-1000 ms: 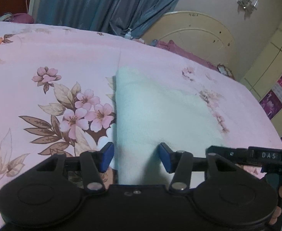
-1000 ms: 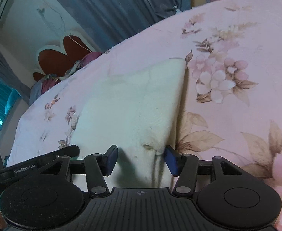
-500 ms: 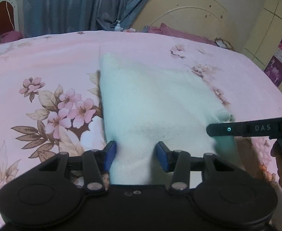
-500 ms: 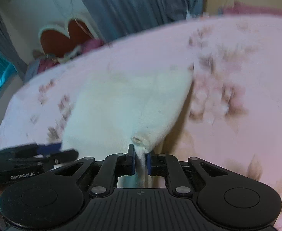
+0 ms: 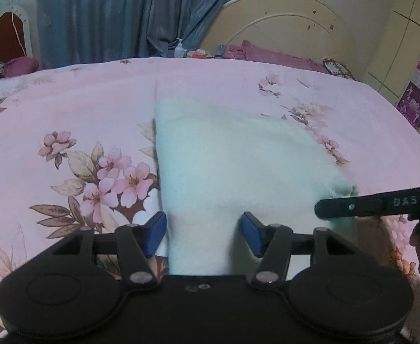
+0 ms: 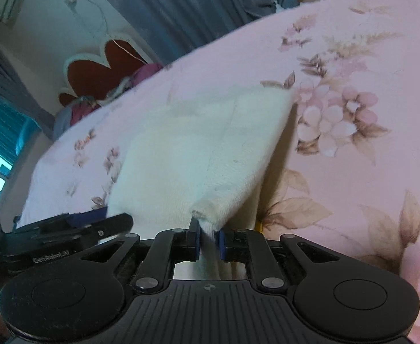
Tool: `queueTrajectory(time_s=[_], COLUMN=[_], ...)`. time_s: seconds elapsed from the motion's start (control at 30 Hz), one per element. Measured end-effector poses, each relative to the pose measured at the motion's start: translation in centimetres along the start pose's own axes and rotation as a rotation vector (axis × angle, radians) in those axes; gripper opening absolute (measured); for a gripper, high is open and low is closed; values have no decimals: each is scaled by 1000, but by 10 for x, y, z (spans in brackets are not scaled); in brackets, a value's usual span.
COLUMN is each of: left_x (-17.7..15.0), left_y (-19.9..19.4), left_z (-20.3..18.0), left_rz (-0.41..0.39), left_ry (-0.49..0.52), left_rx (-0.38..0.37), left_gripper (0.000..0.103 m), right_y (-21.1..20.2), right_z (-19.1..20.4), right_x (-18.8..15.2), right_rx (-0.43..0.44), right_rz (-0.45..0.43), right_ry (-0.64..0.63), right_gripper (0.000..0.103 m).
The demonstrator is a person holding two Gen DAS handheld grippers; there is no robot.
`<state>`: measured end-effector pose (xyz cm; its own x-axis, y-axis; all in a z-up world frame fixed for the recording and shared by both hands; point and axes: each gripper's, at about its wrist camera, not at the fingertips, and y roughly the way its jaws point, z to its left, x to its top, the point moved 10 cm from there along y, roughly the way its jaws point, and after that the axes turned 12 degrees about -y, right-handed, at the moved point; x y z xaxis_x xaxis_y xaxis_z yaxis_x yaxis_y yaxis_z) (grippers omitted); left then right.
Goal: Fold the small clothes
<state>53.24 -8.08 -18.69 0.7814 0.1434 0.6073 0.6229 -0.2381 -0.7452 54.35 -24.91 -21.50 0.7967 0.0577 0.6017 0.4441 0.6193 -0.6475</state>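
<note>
Pinching cloth (image 6: pixel 198 154) corner: right fingers (image 6: pixel 193 238); left fingers (image 5: pixel 155 230) apparently apart, just widened.

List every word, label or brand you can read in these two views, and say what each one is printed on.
"DAS": on the side of the right gripper, seen from the left wrist view.
"GenRobot.AI": on the side of the left gripper, seen from the right wrist view; the letters are blurred but just legible.
Purple posters on the cupboard doors: any print is too small and blurred to read.
No text on the white cloth or the flowered bedsheet.
</note>
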Motion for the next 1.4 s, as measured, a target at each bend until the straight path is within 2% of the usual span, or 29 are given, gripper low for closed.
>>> queueTrajectory(time_s=[0.07,0.17,0.27,0.3,0.37,0.4,0.53,0.6,0.63,0.73,0.8,0.93,1.03,1.07,1.1,1.13,1.2,1.4], left_x=[-1,3,4,7,15,18,22,20,19,18,20,20,22,23,23,24,28,34], left_y=[4,-2,1,-2,-10,-12,2,13,18,31,39,46,49,50,51,50,48,28], left_z=[1,-2,2,3,7,9,12,13,15,19,22,24,23,22,21,19,14,3], left_rz=[10,-12,-1,-11,-52,-60,17,69,85,115,127,137,137,137,141,135,122,76], left_ry=[-7,-14,-28,-57,-103,-119,-165,-180,-186,-208,-227,-252,-259,-255,-251,-239,-206,-107], left_rx=[8,-5,0,-22,-56,-67,-117,-136,-135,-160,-173,-210,-232,-238,-239,-232,-212,-177], left_gripper=[56,57,64,76,92,92,85,76,74,79,81,80,75,61,54,51,46,36], right_y=[6,-2,4,1,-15,-26,-31,-21,-17,-1,3,12,20,22,24,27,27,12], right_z=[-4,-2,-1,-2,-6,-8,-25,-31,-34,-42,-46,-37,-26,-23,-21,-20,-17,1], right_x=[-2,3,-3,-2,4,7,6,5,5,3,5,10,15,17,18,18,19,22], right_rx=[-7,-16,-24,-19,-69,-77,0,52,75,119,123,139,131,125,106,95,73,-19], right_rz=[10,-27,22,28,-12,-47,-40,-25,-27,-20,-38,-12,1,0,1,-1,-9,-31], right_ry=[0,-1,-54,-45,-48,-67,52,118,146,214,231,202,139,125,104,97,90,33], right_gripper=[10,11,11,16,56,73,72,72,72,71,63,57,57,56,47,40,35,30])
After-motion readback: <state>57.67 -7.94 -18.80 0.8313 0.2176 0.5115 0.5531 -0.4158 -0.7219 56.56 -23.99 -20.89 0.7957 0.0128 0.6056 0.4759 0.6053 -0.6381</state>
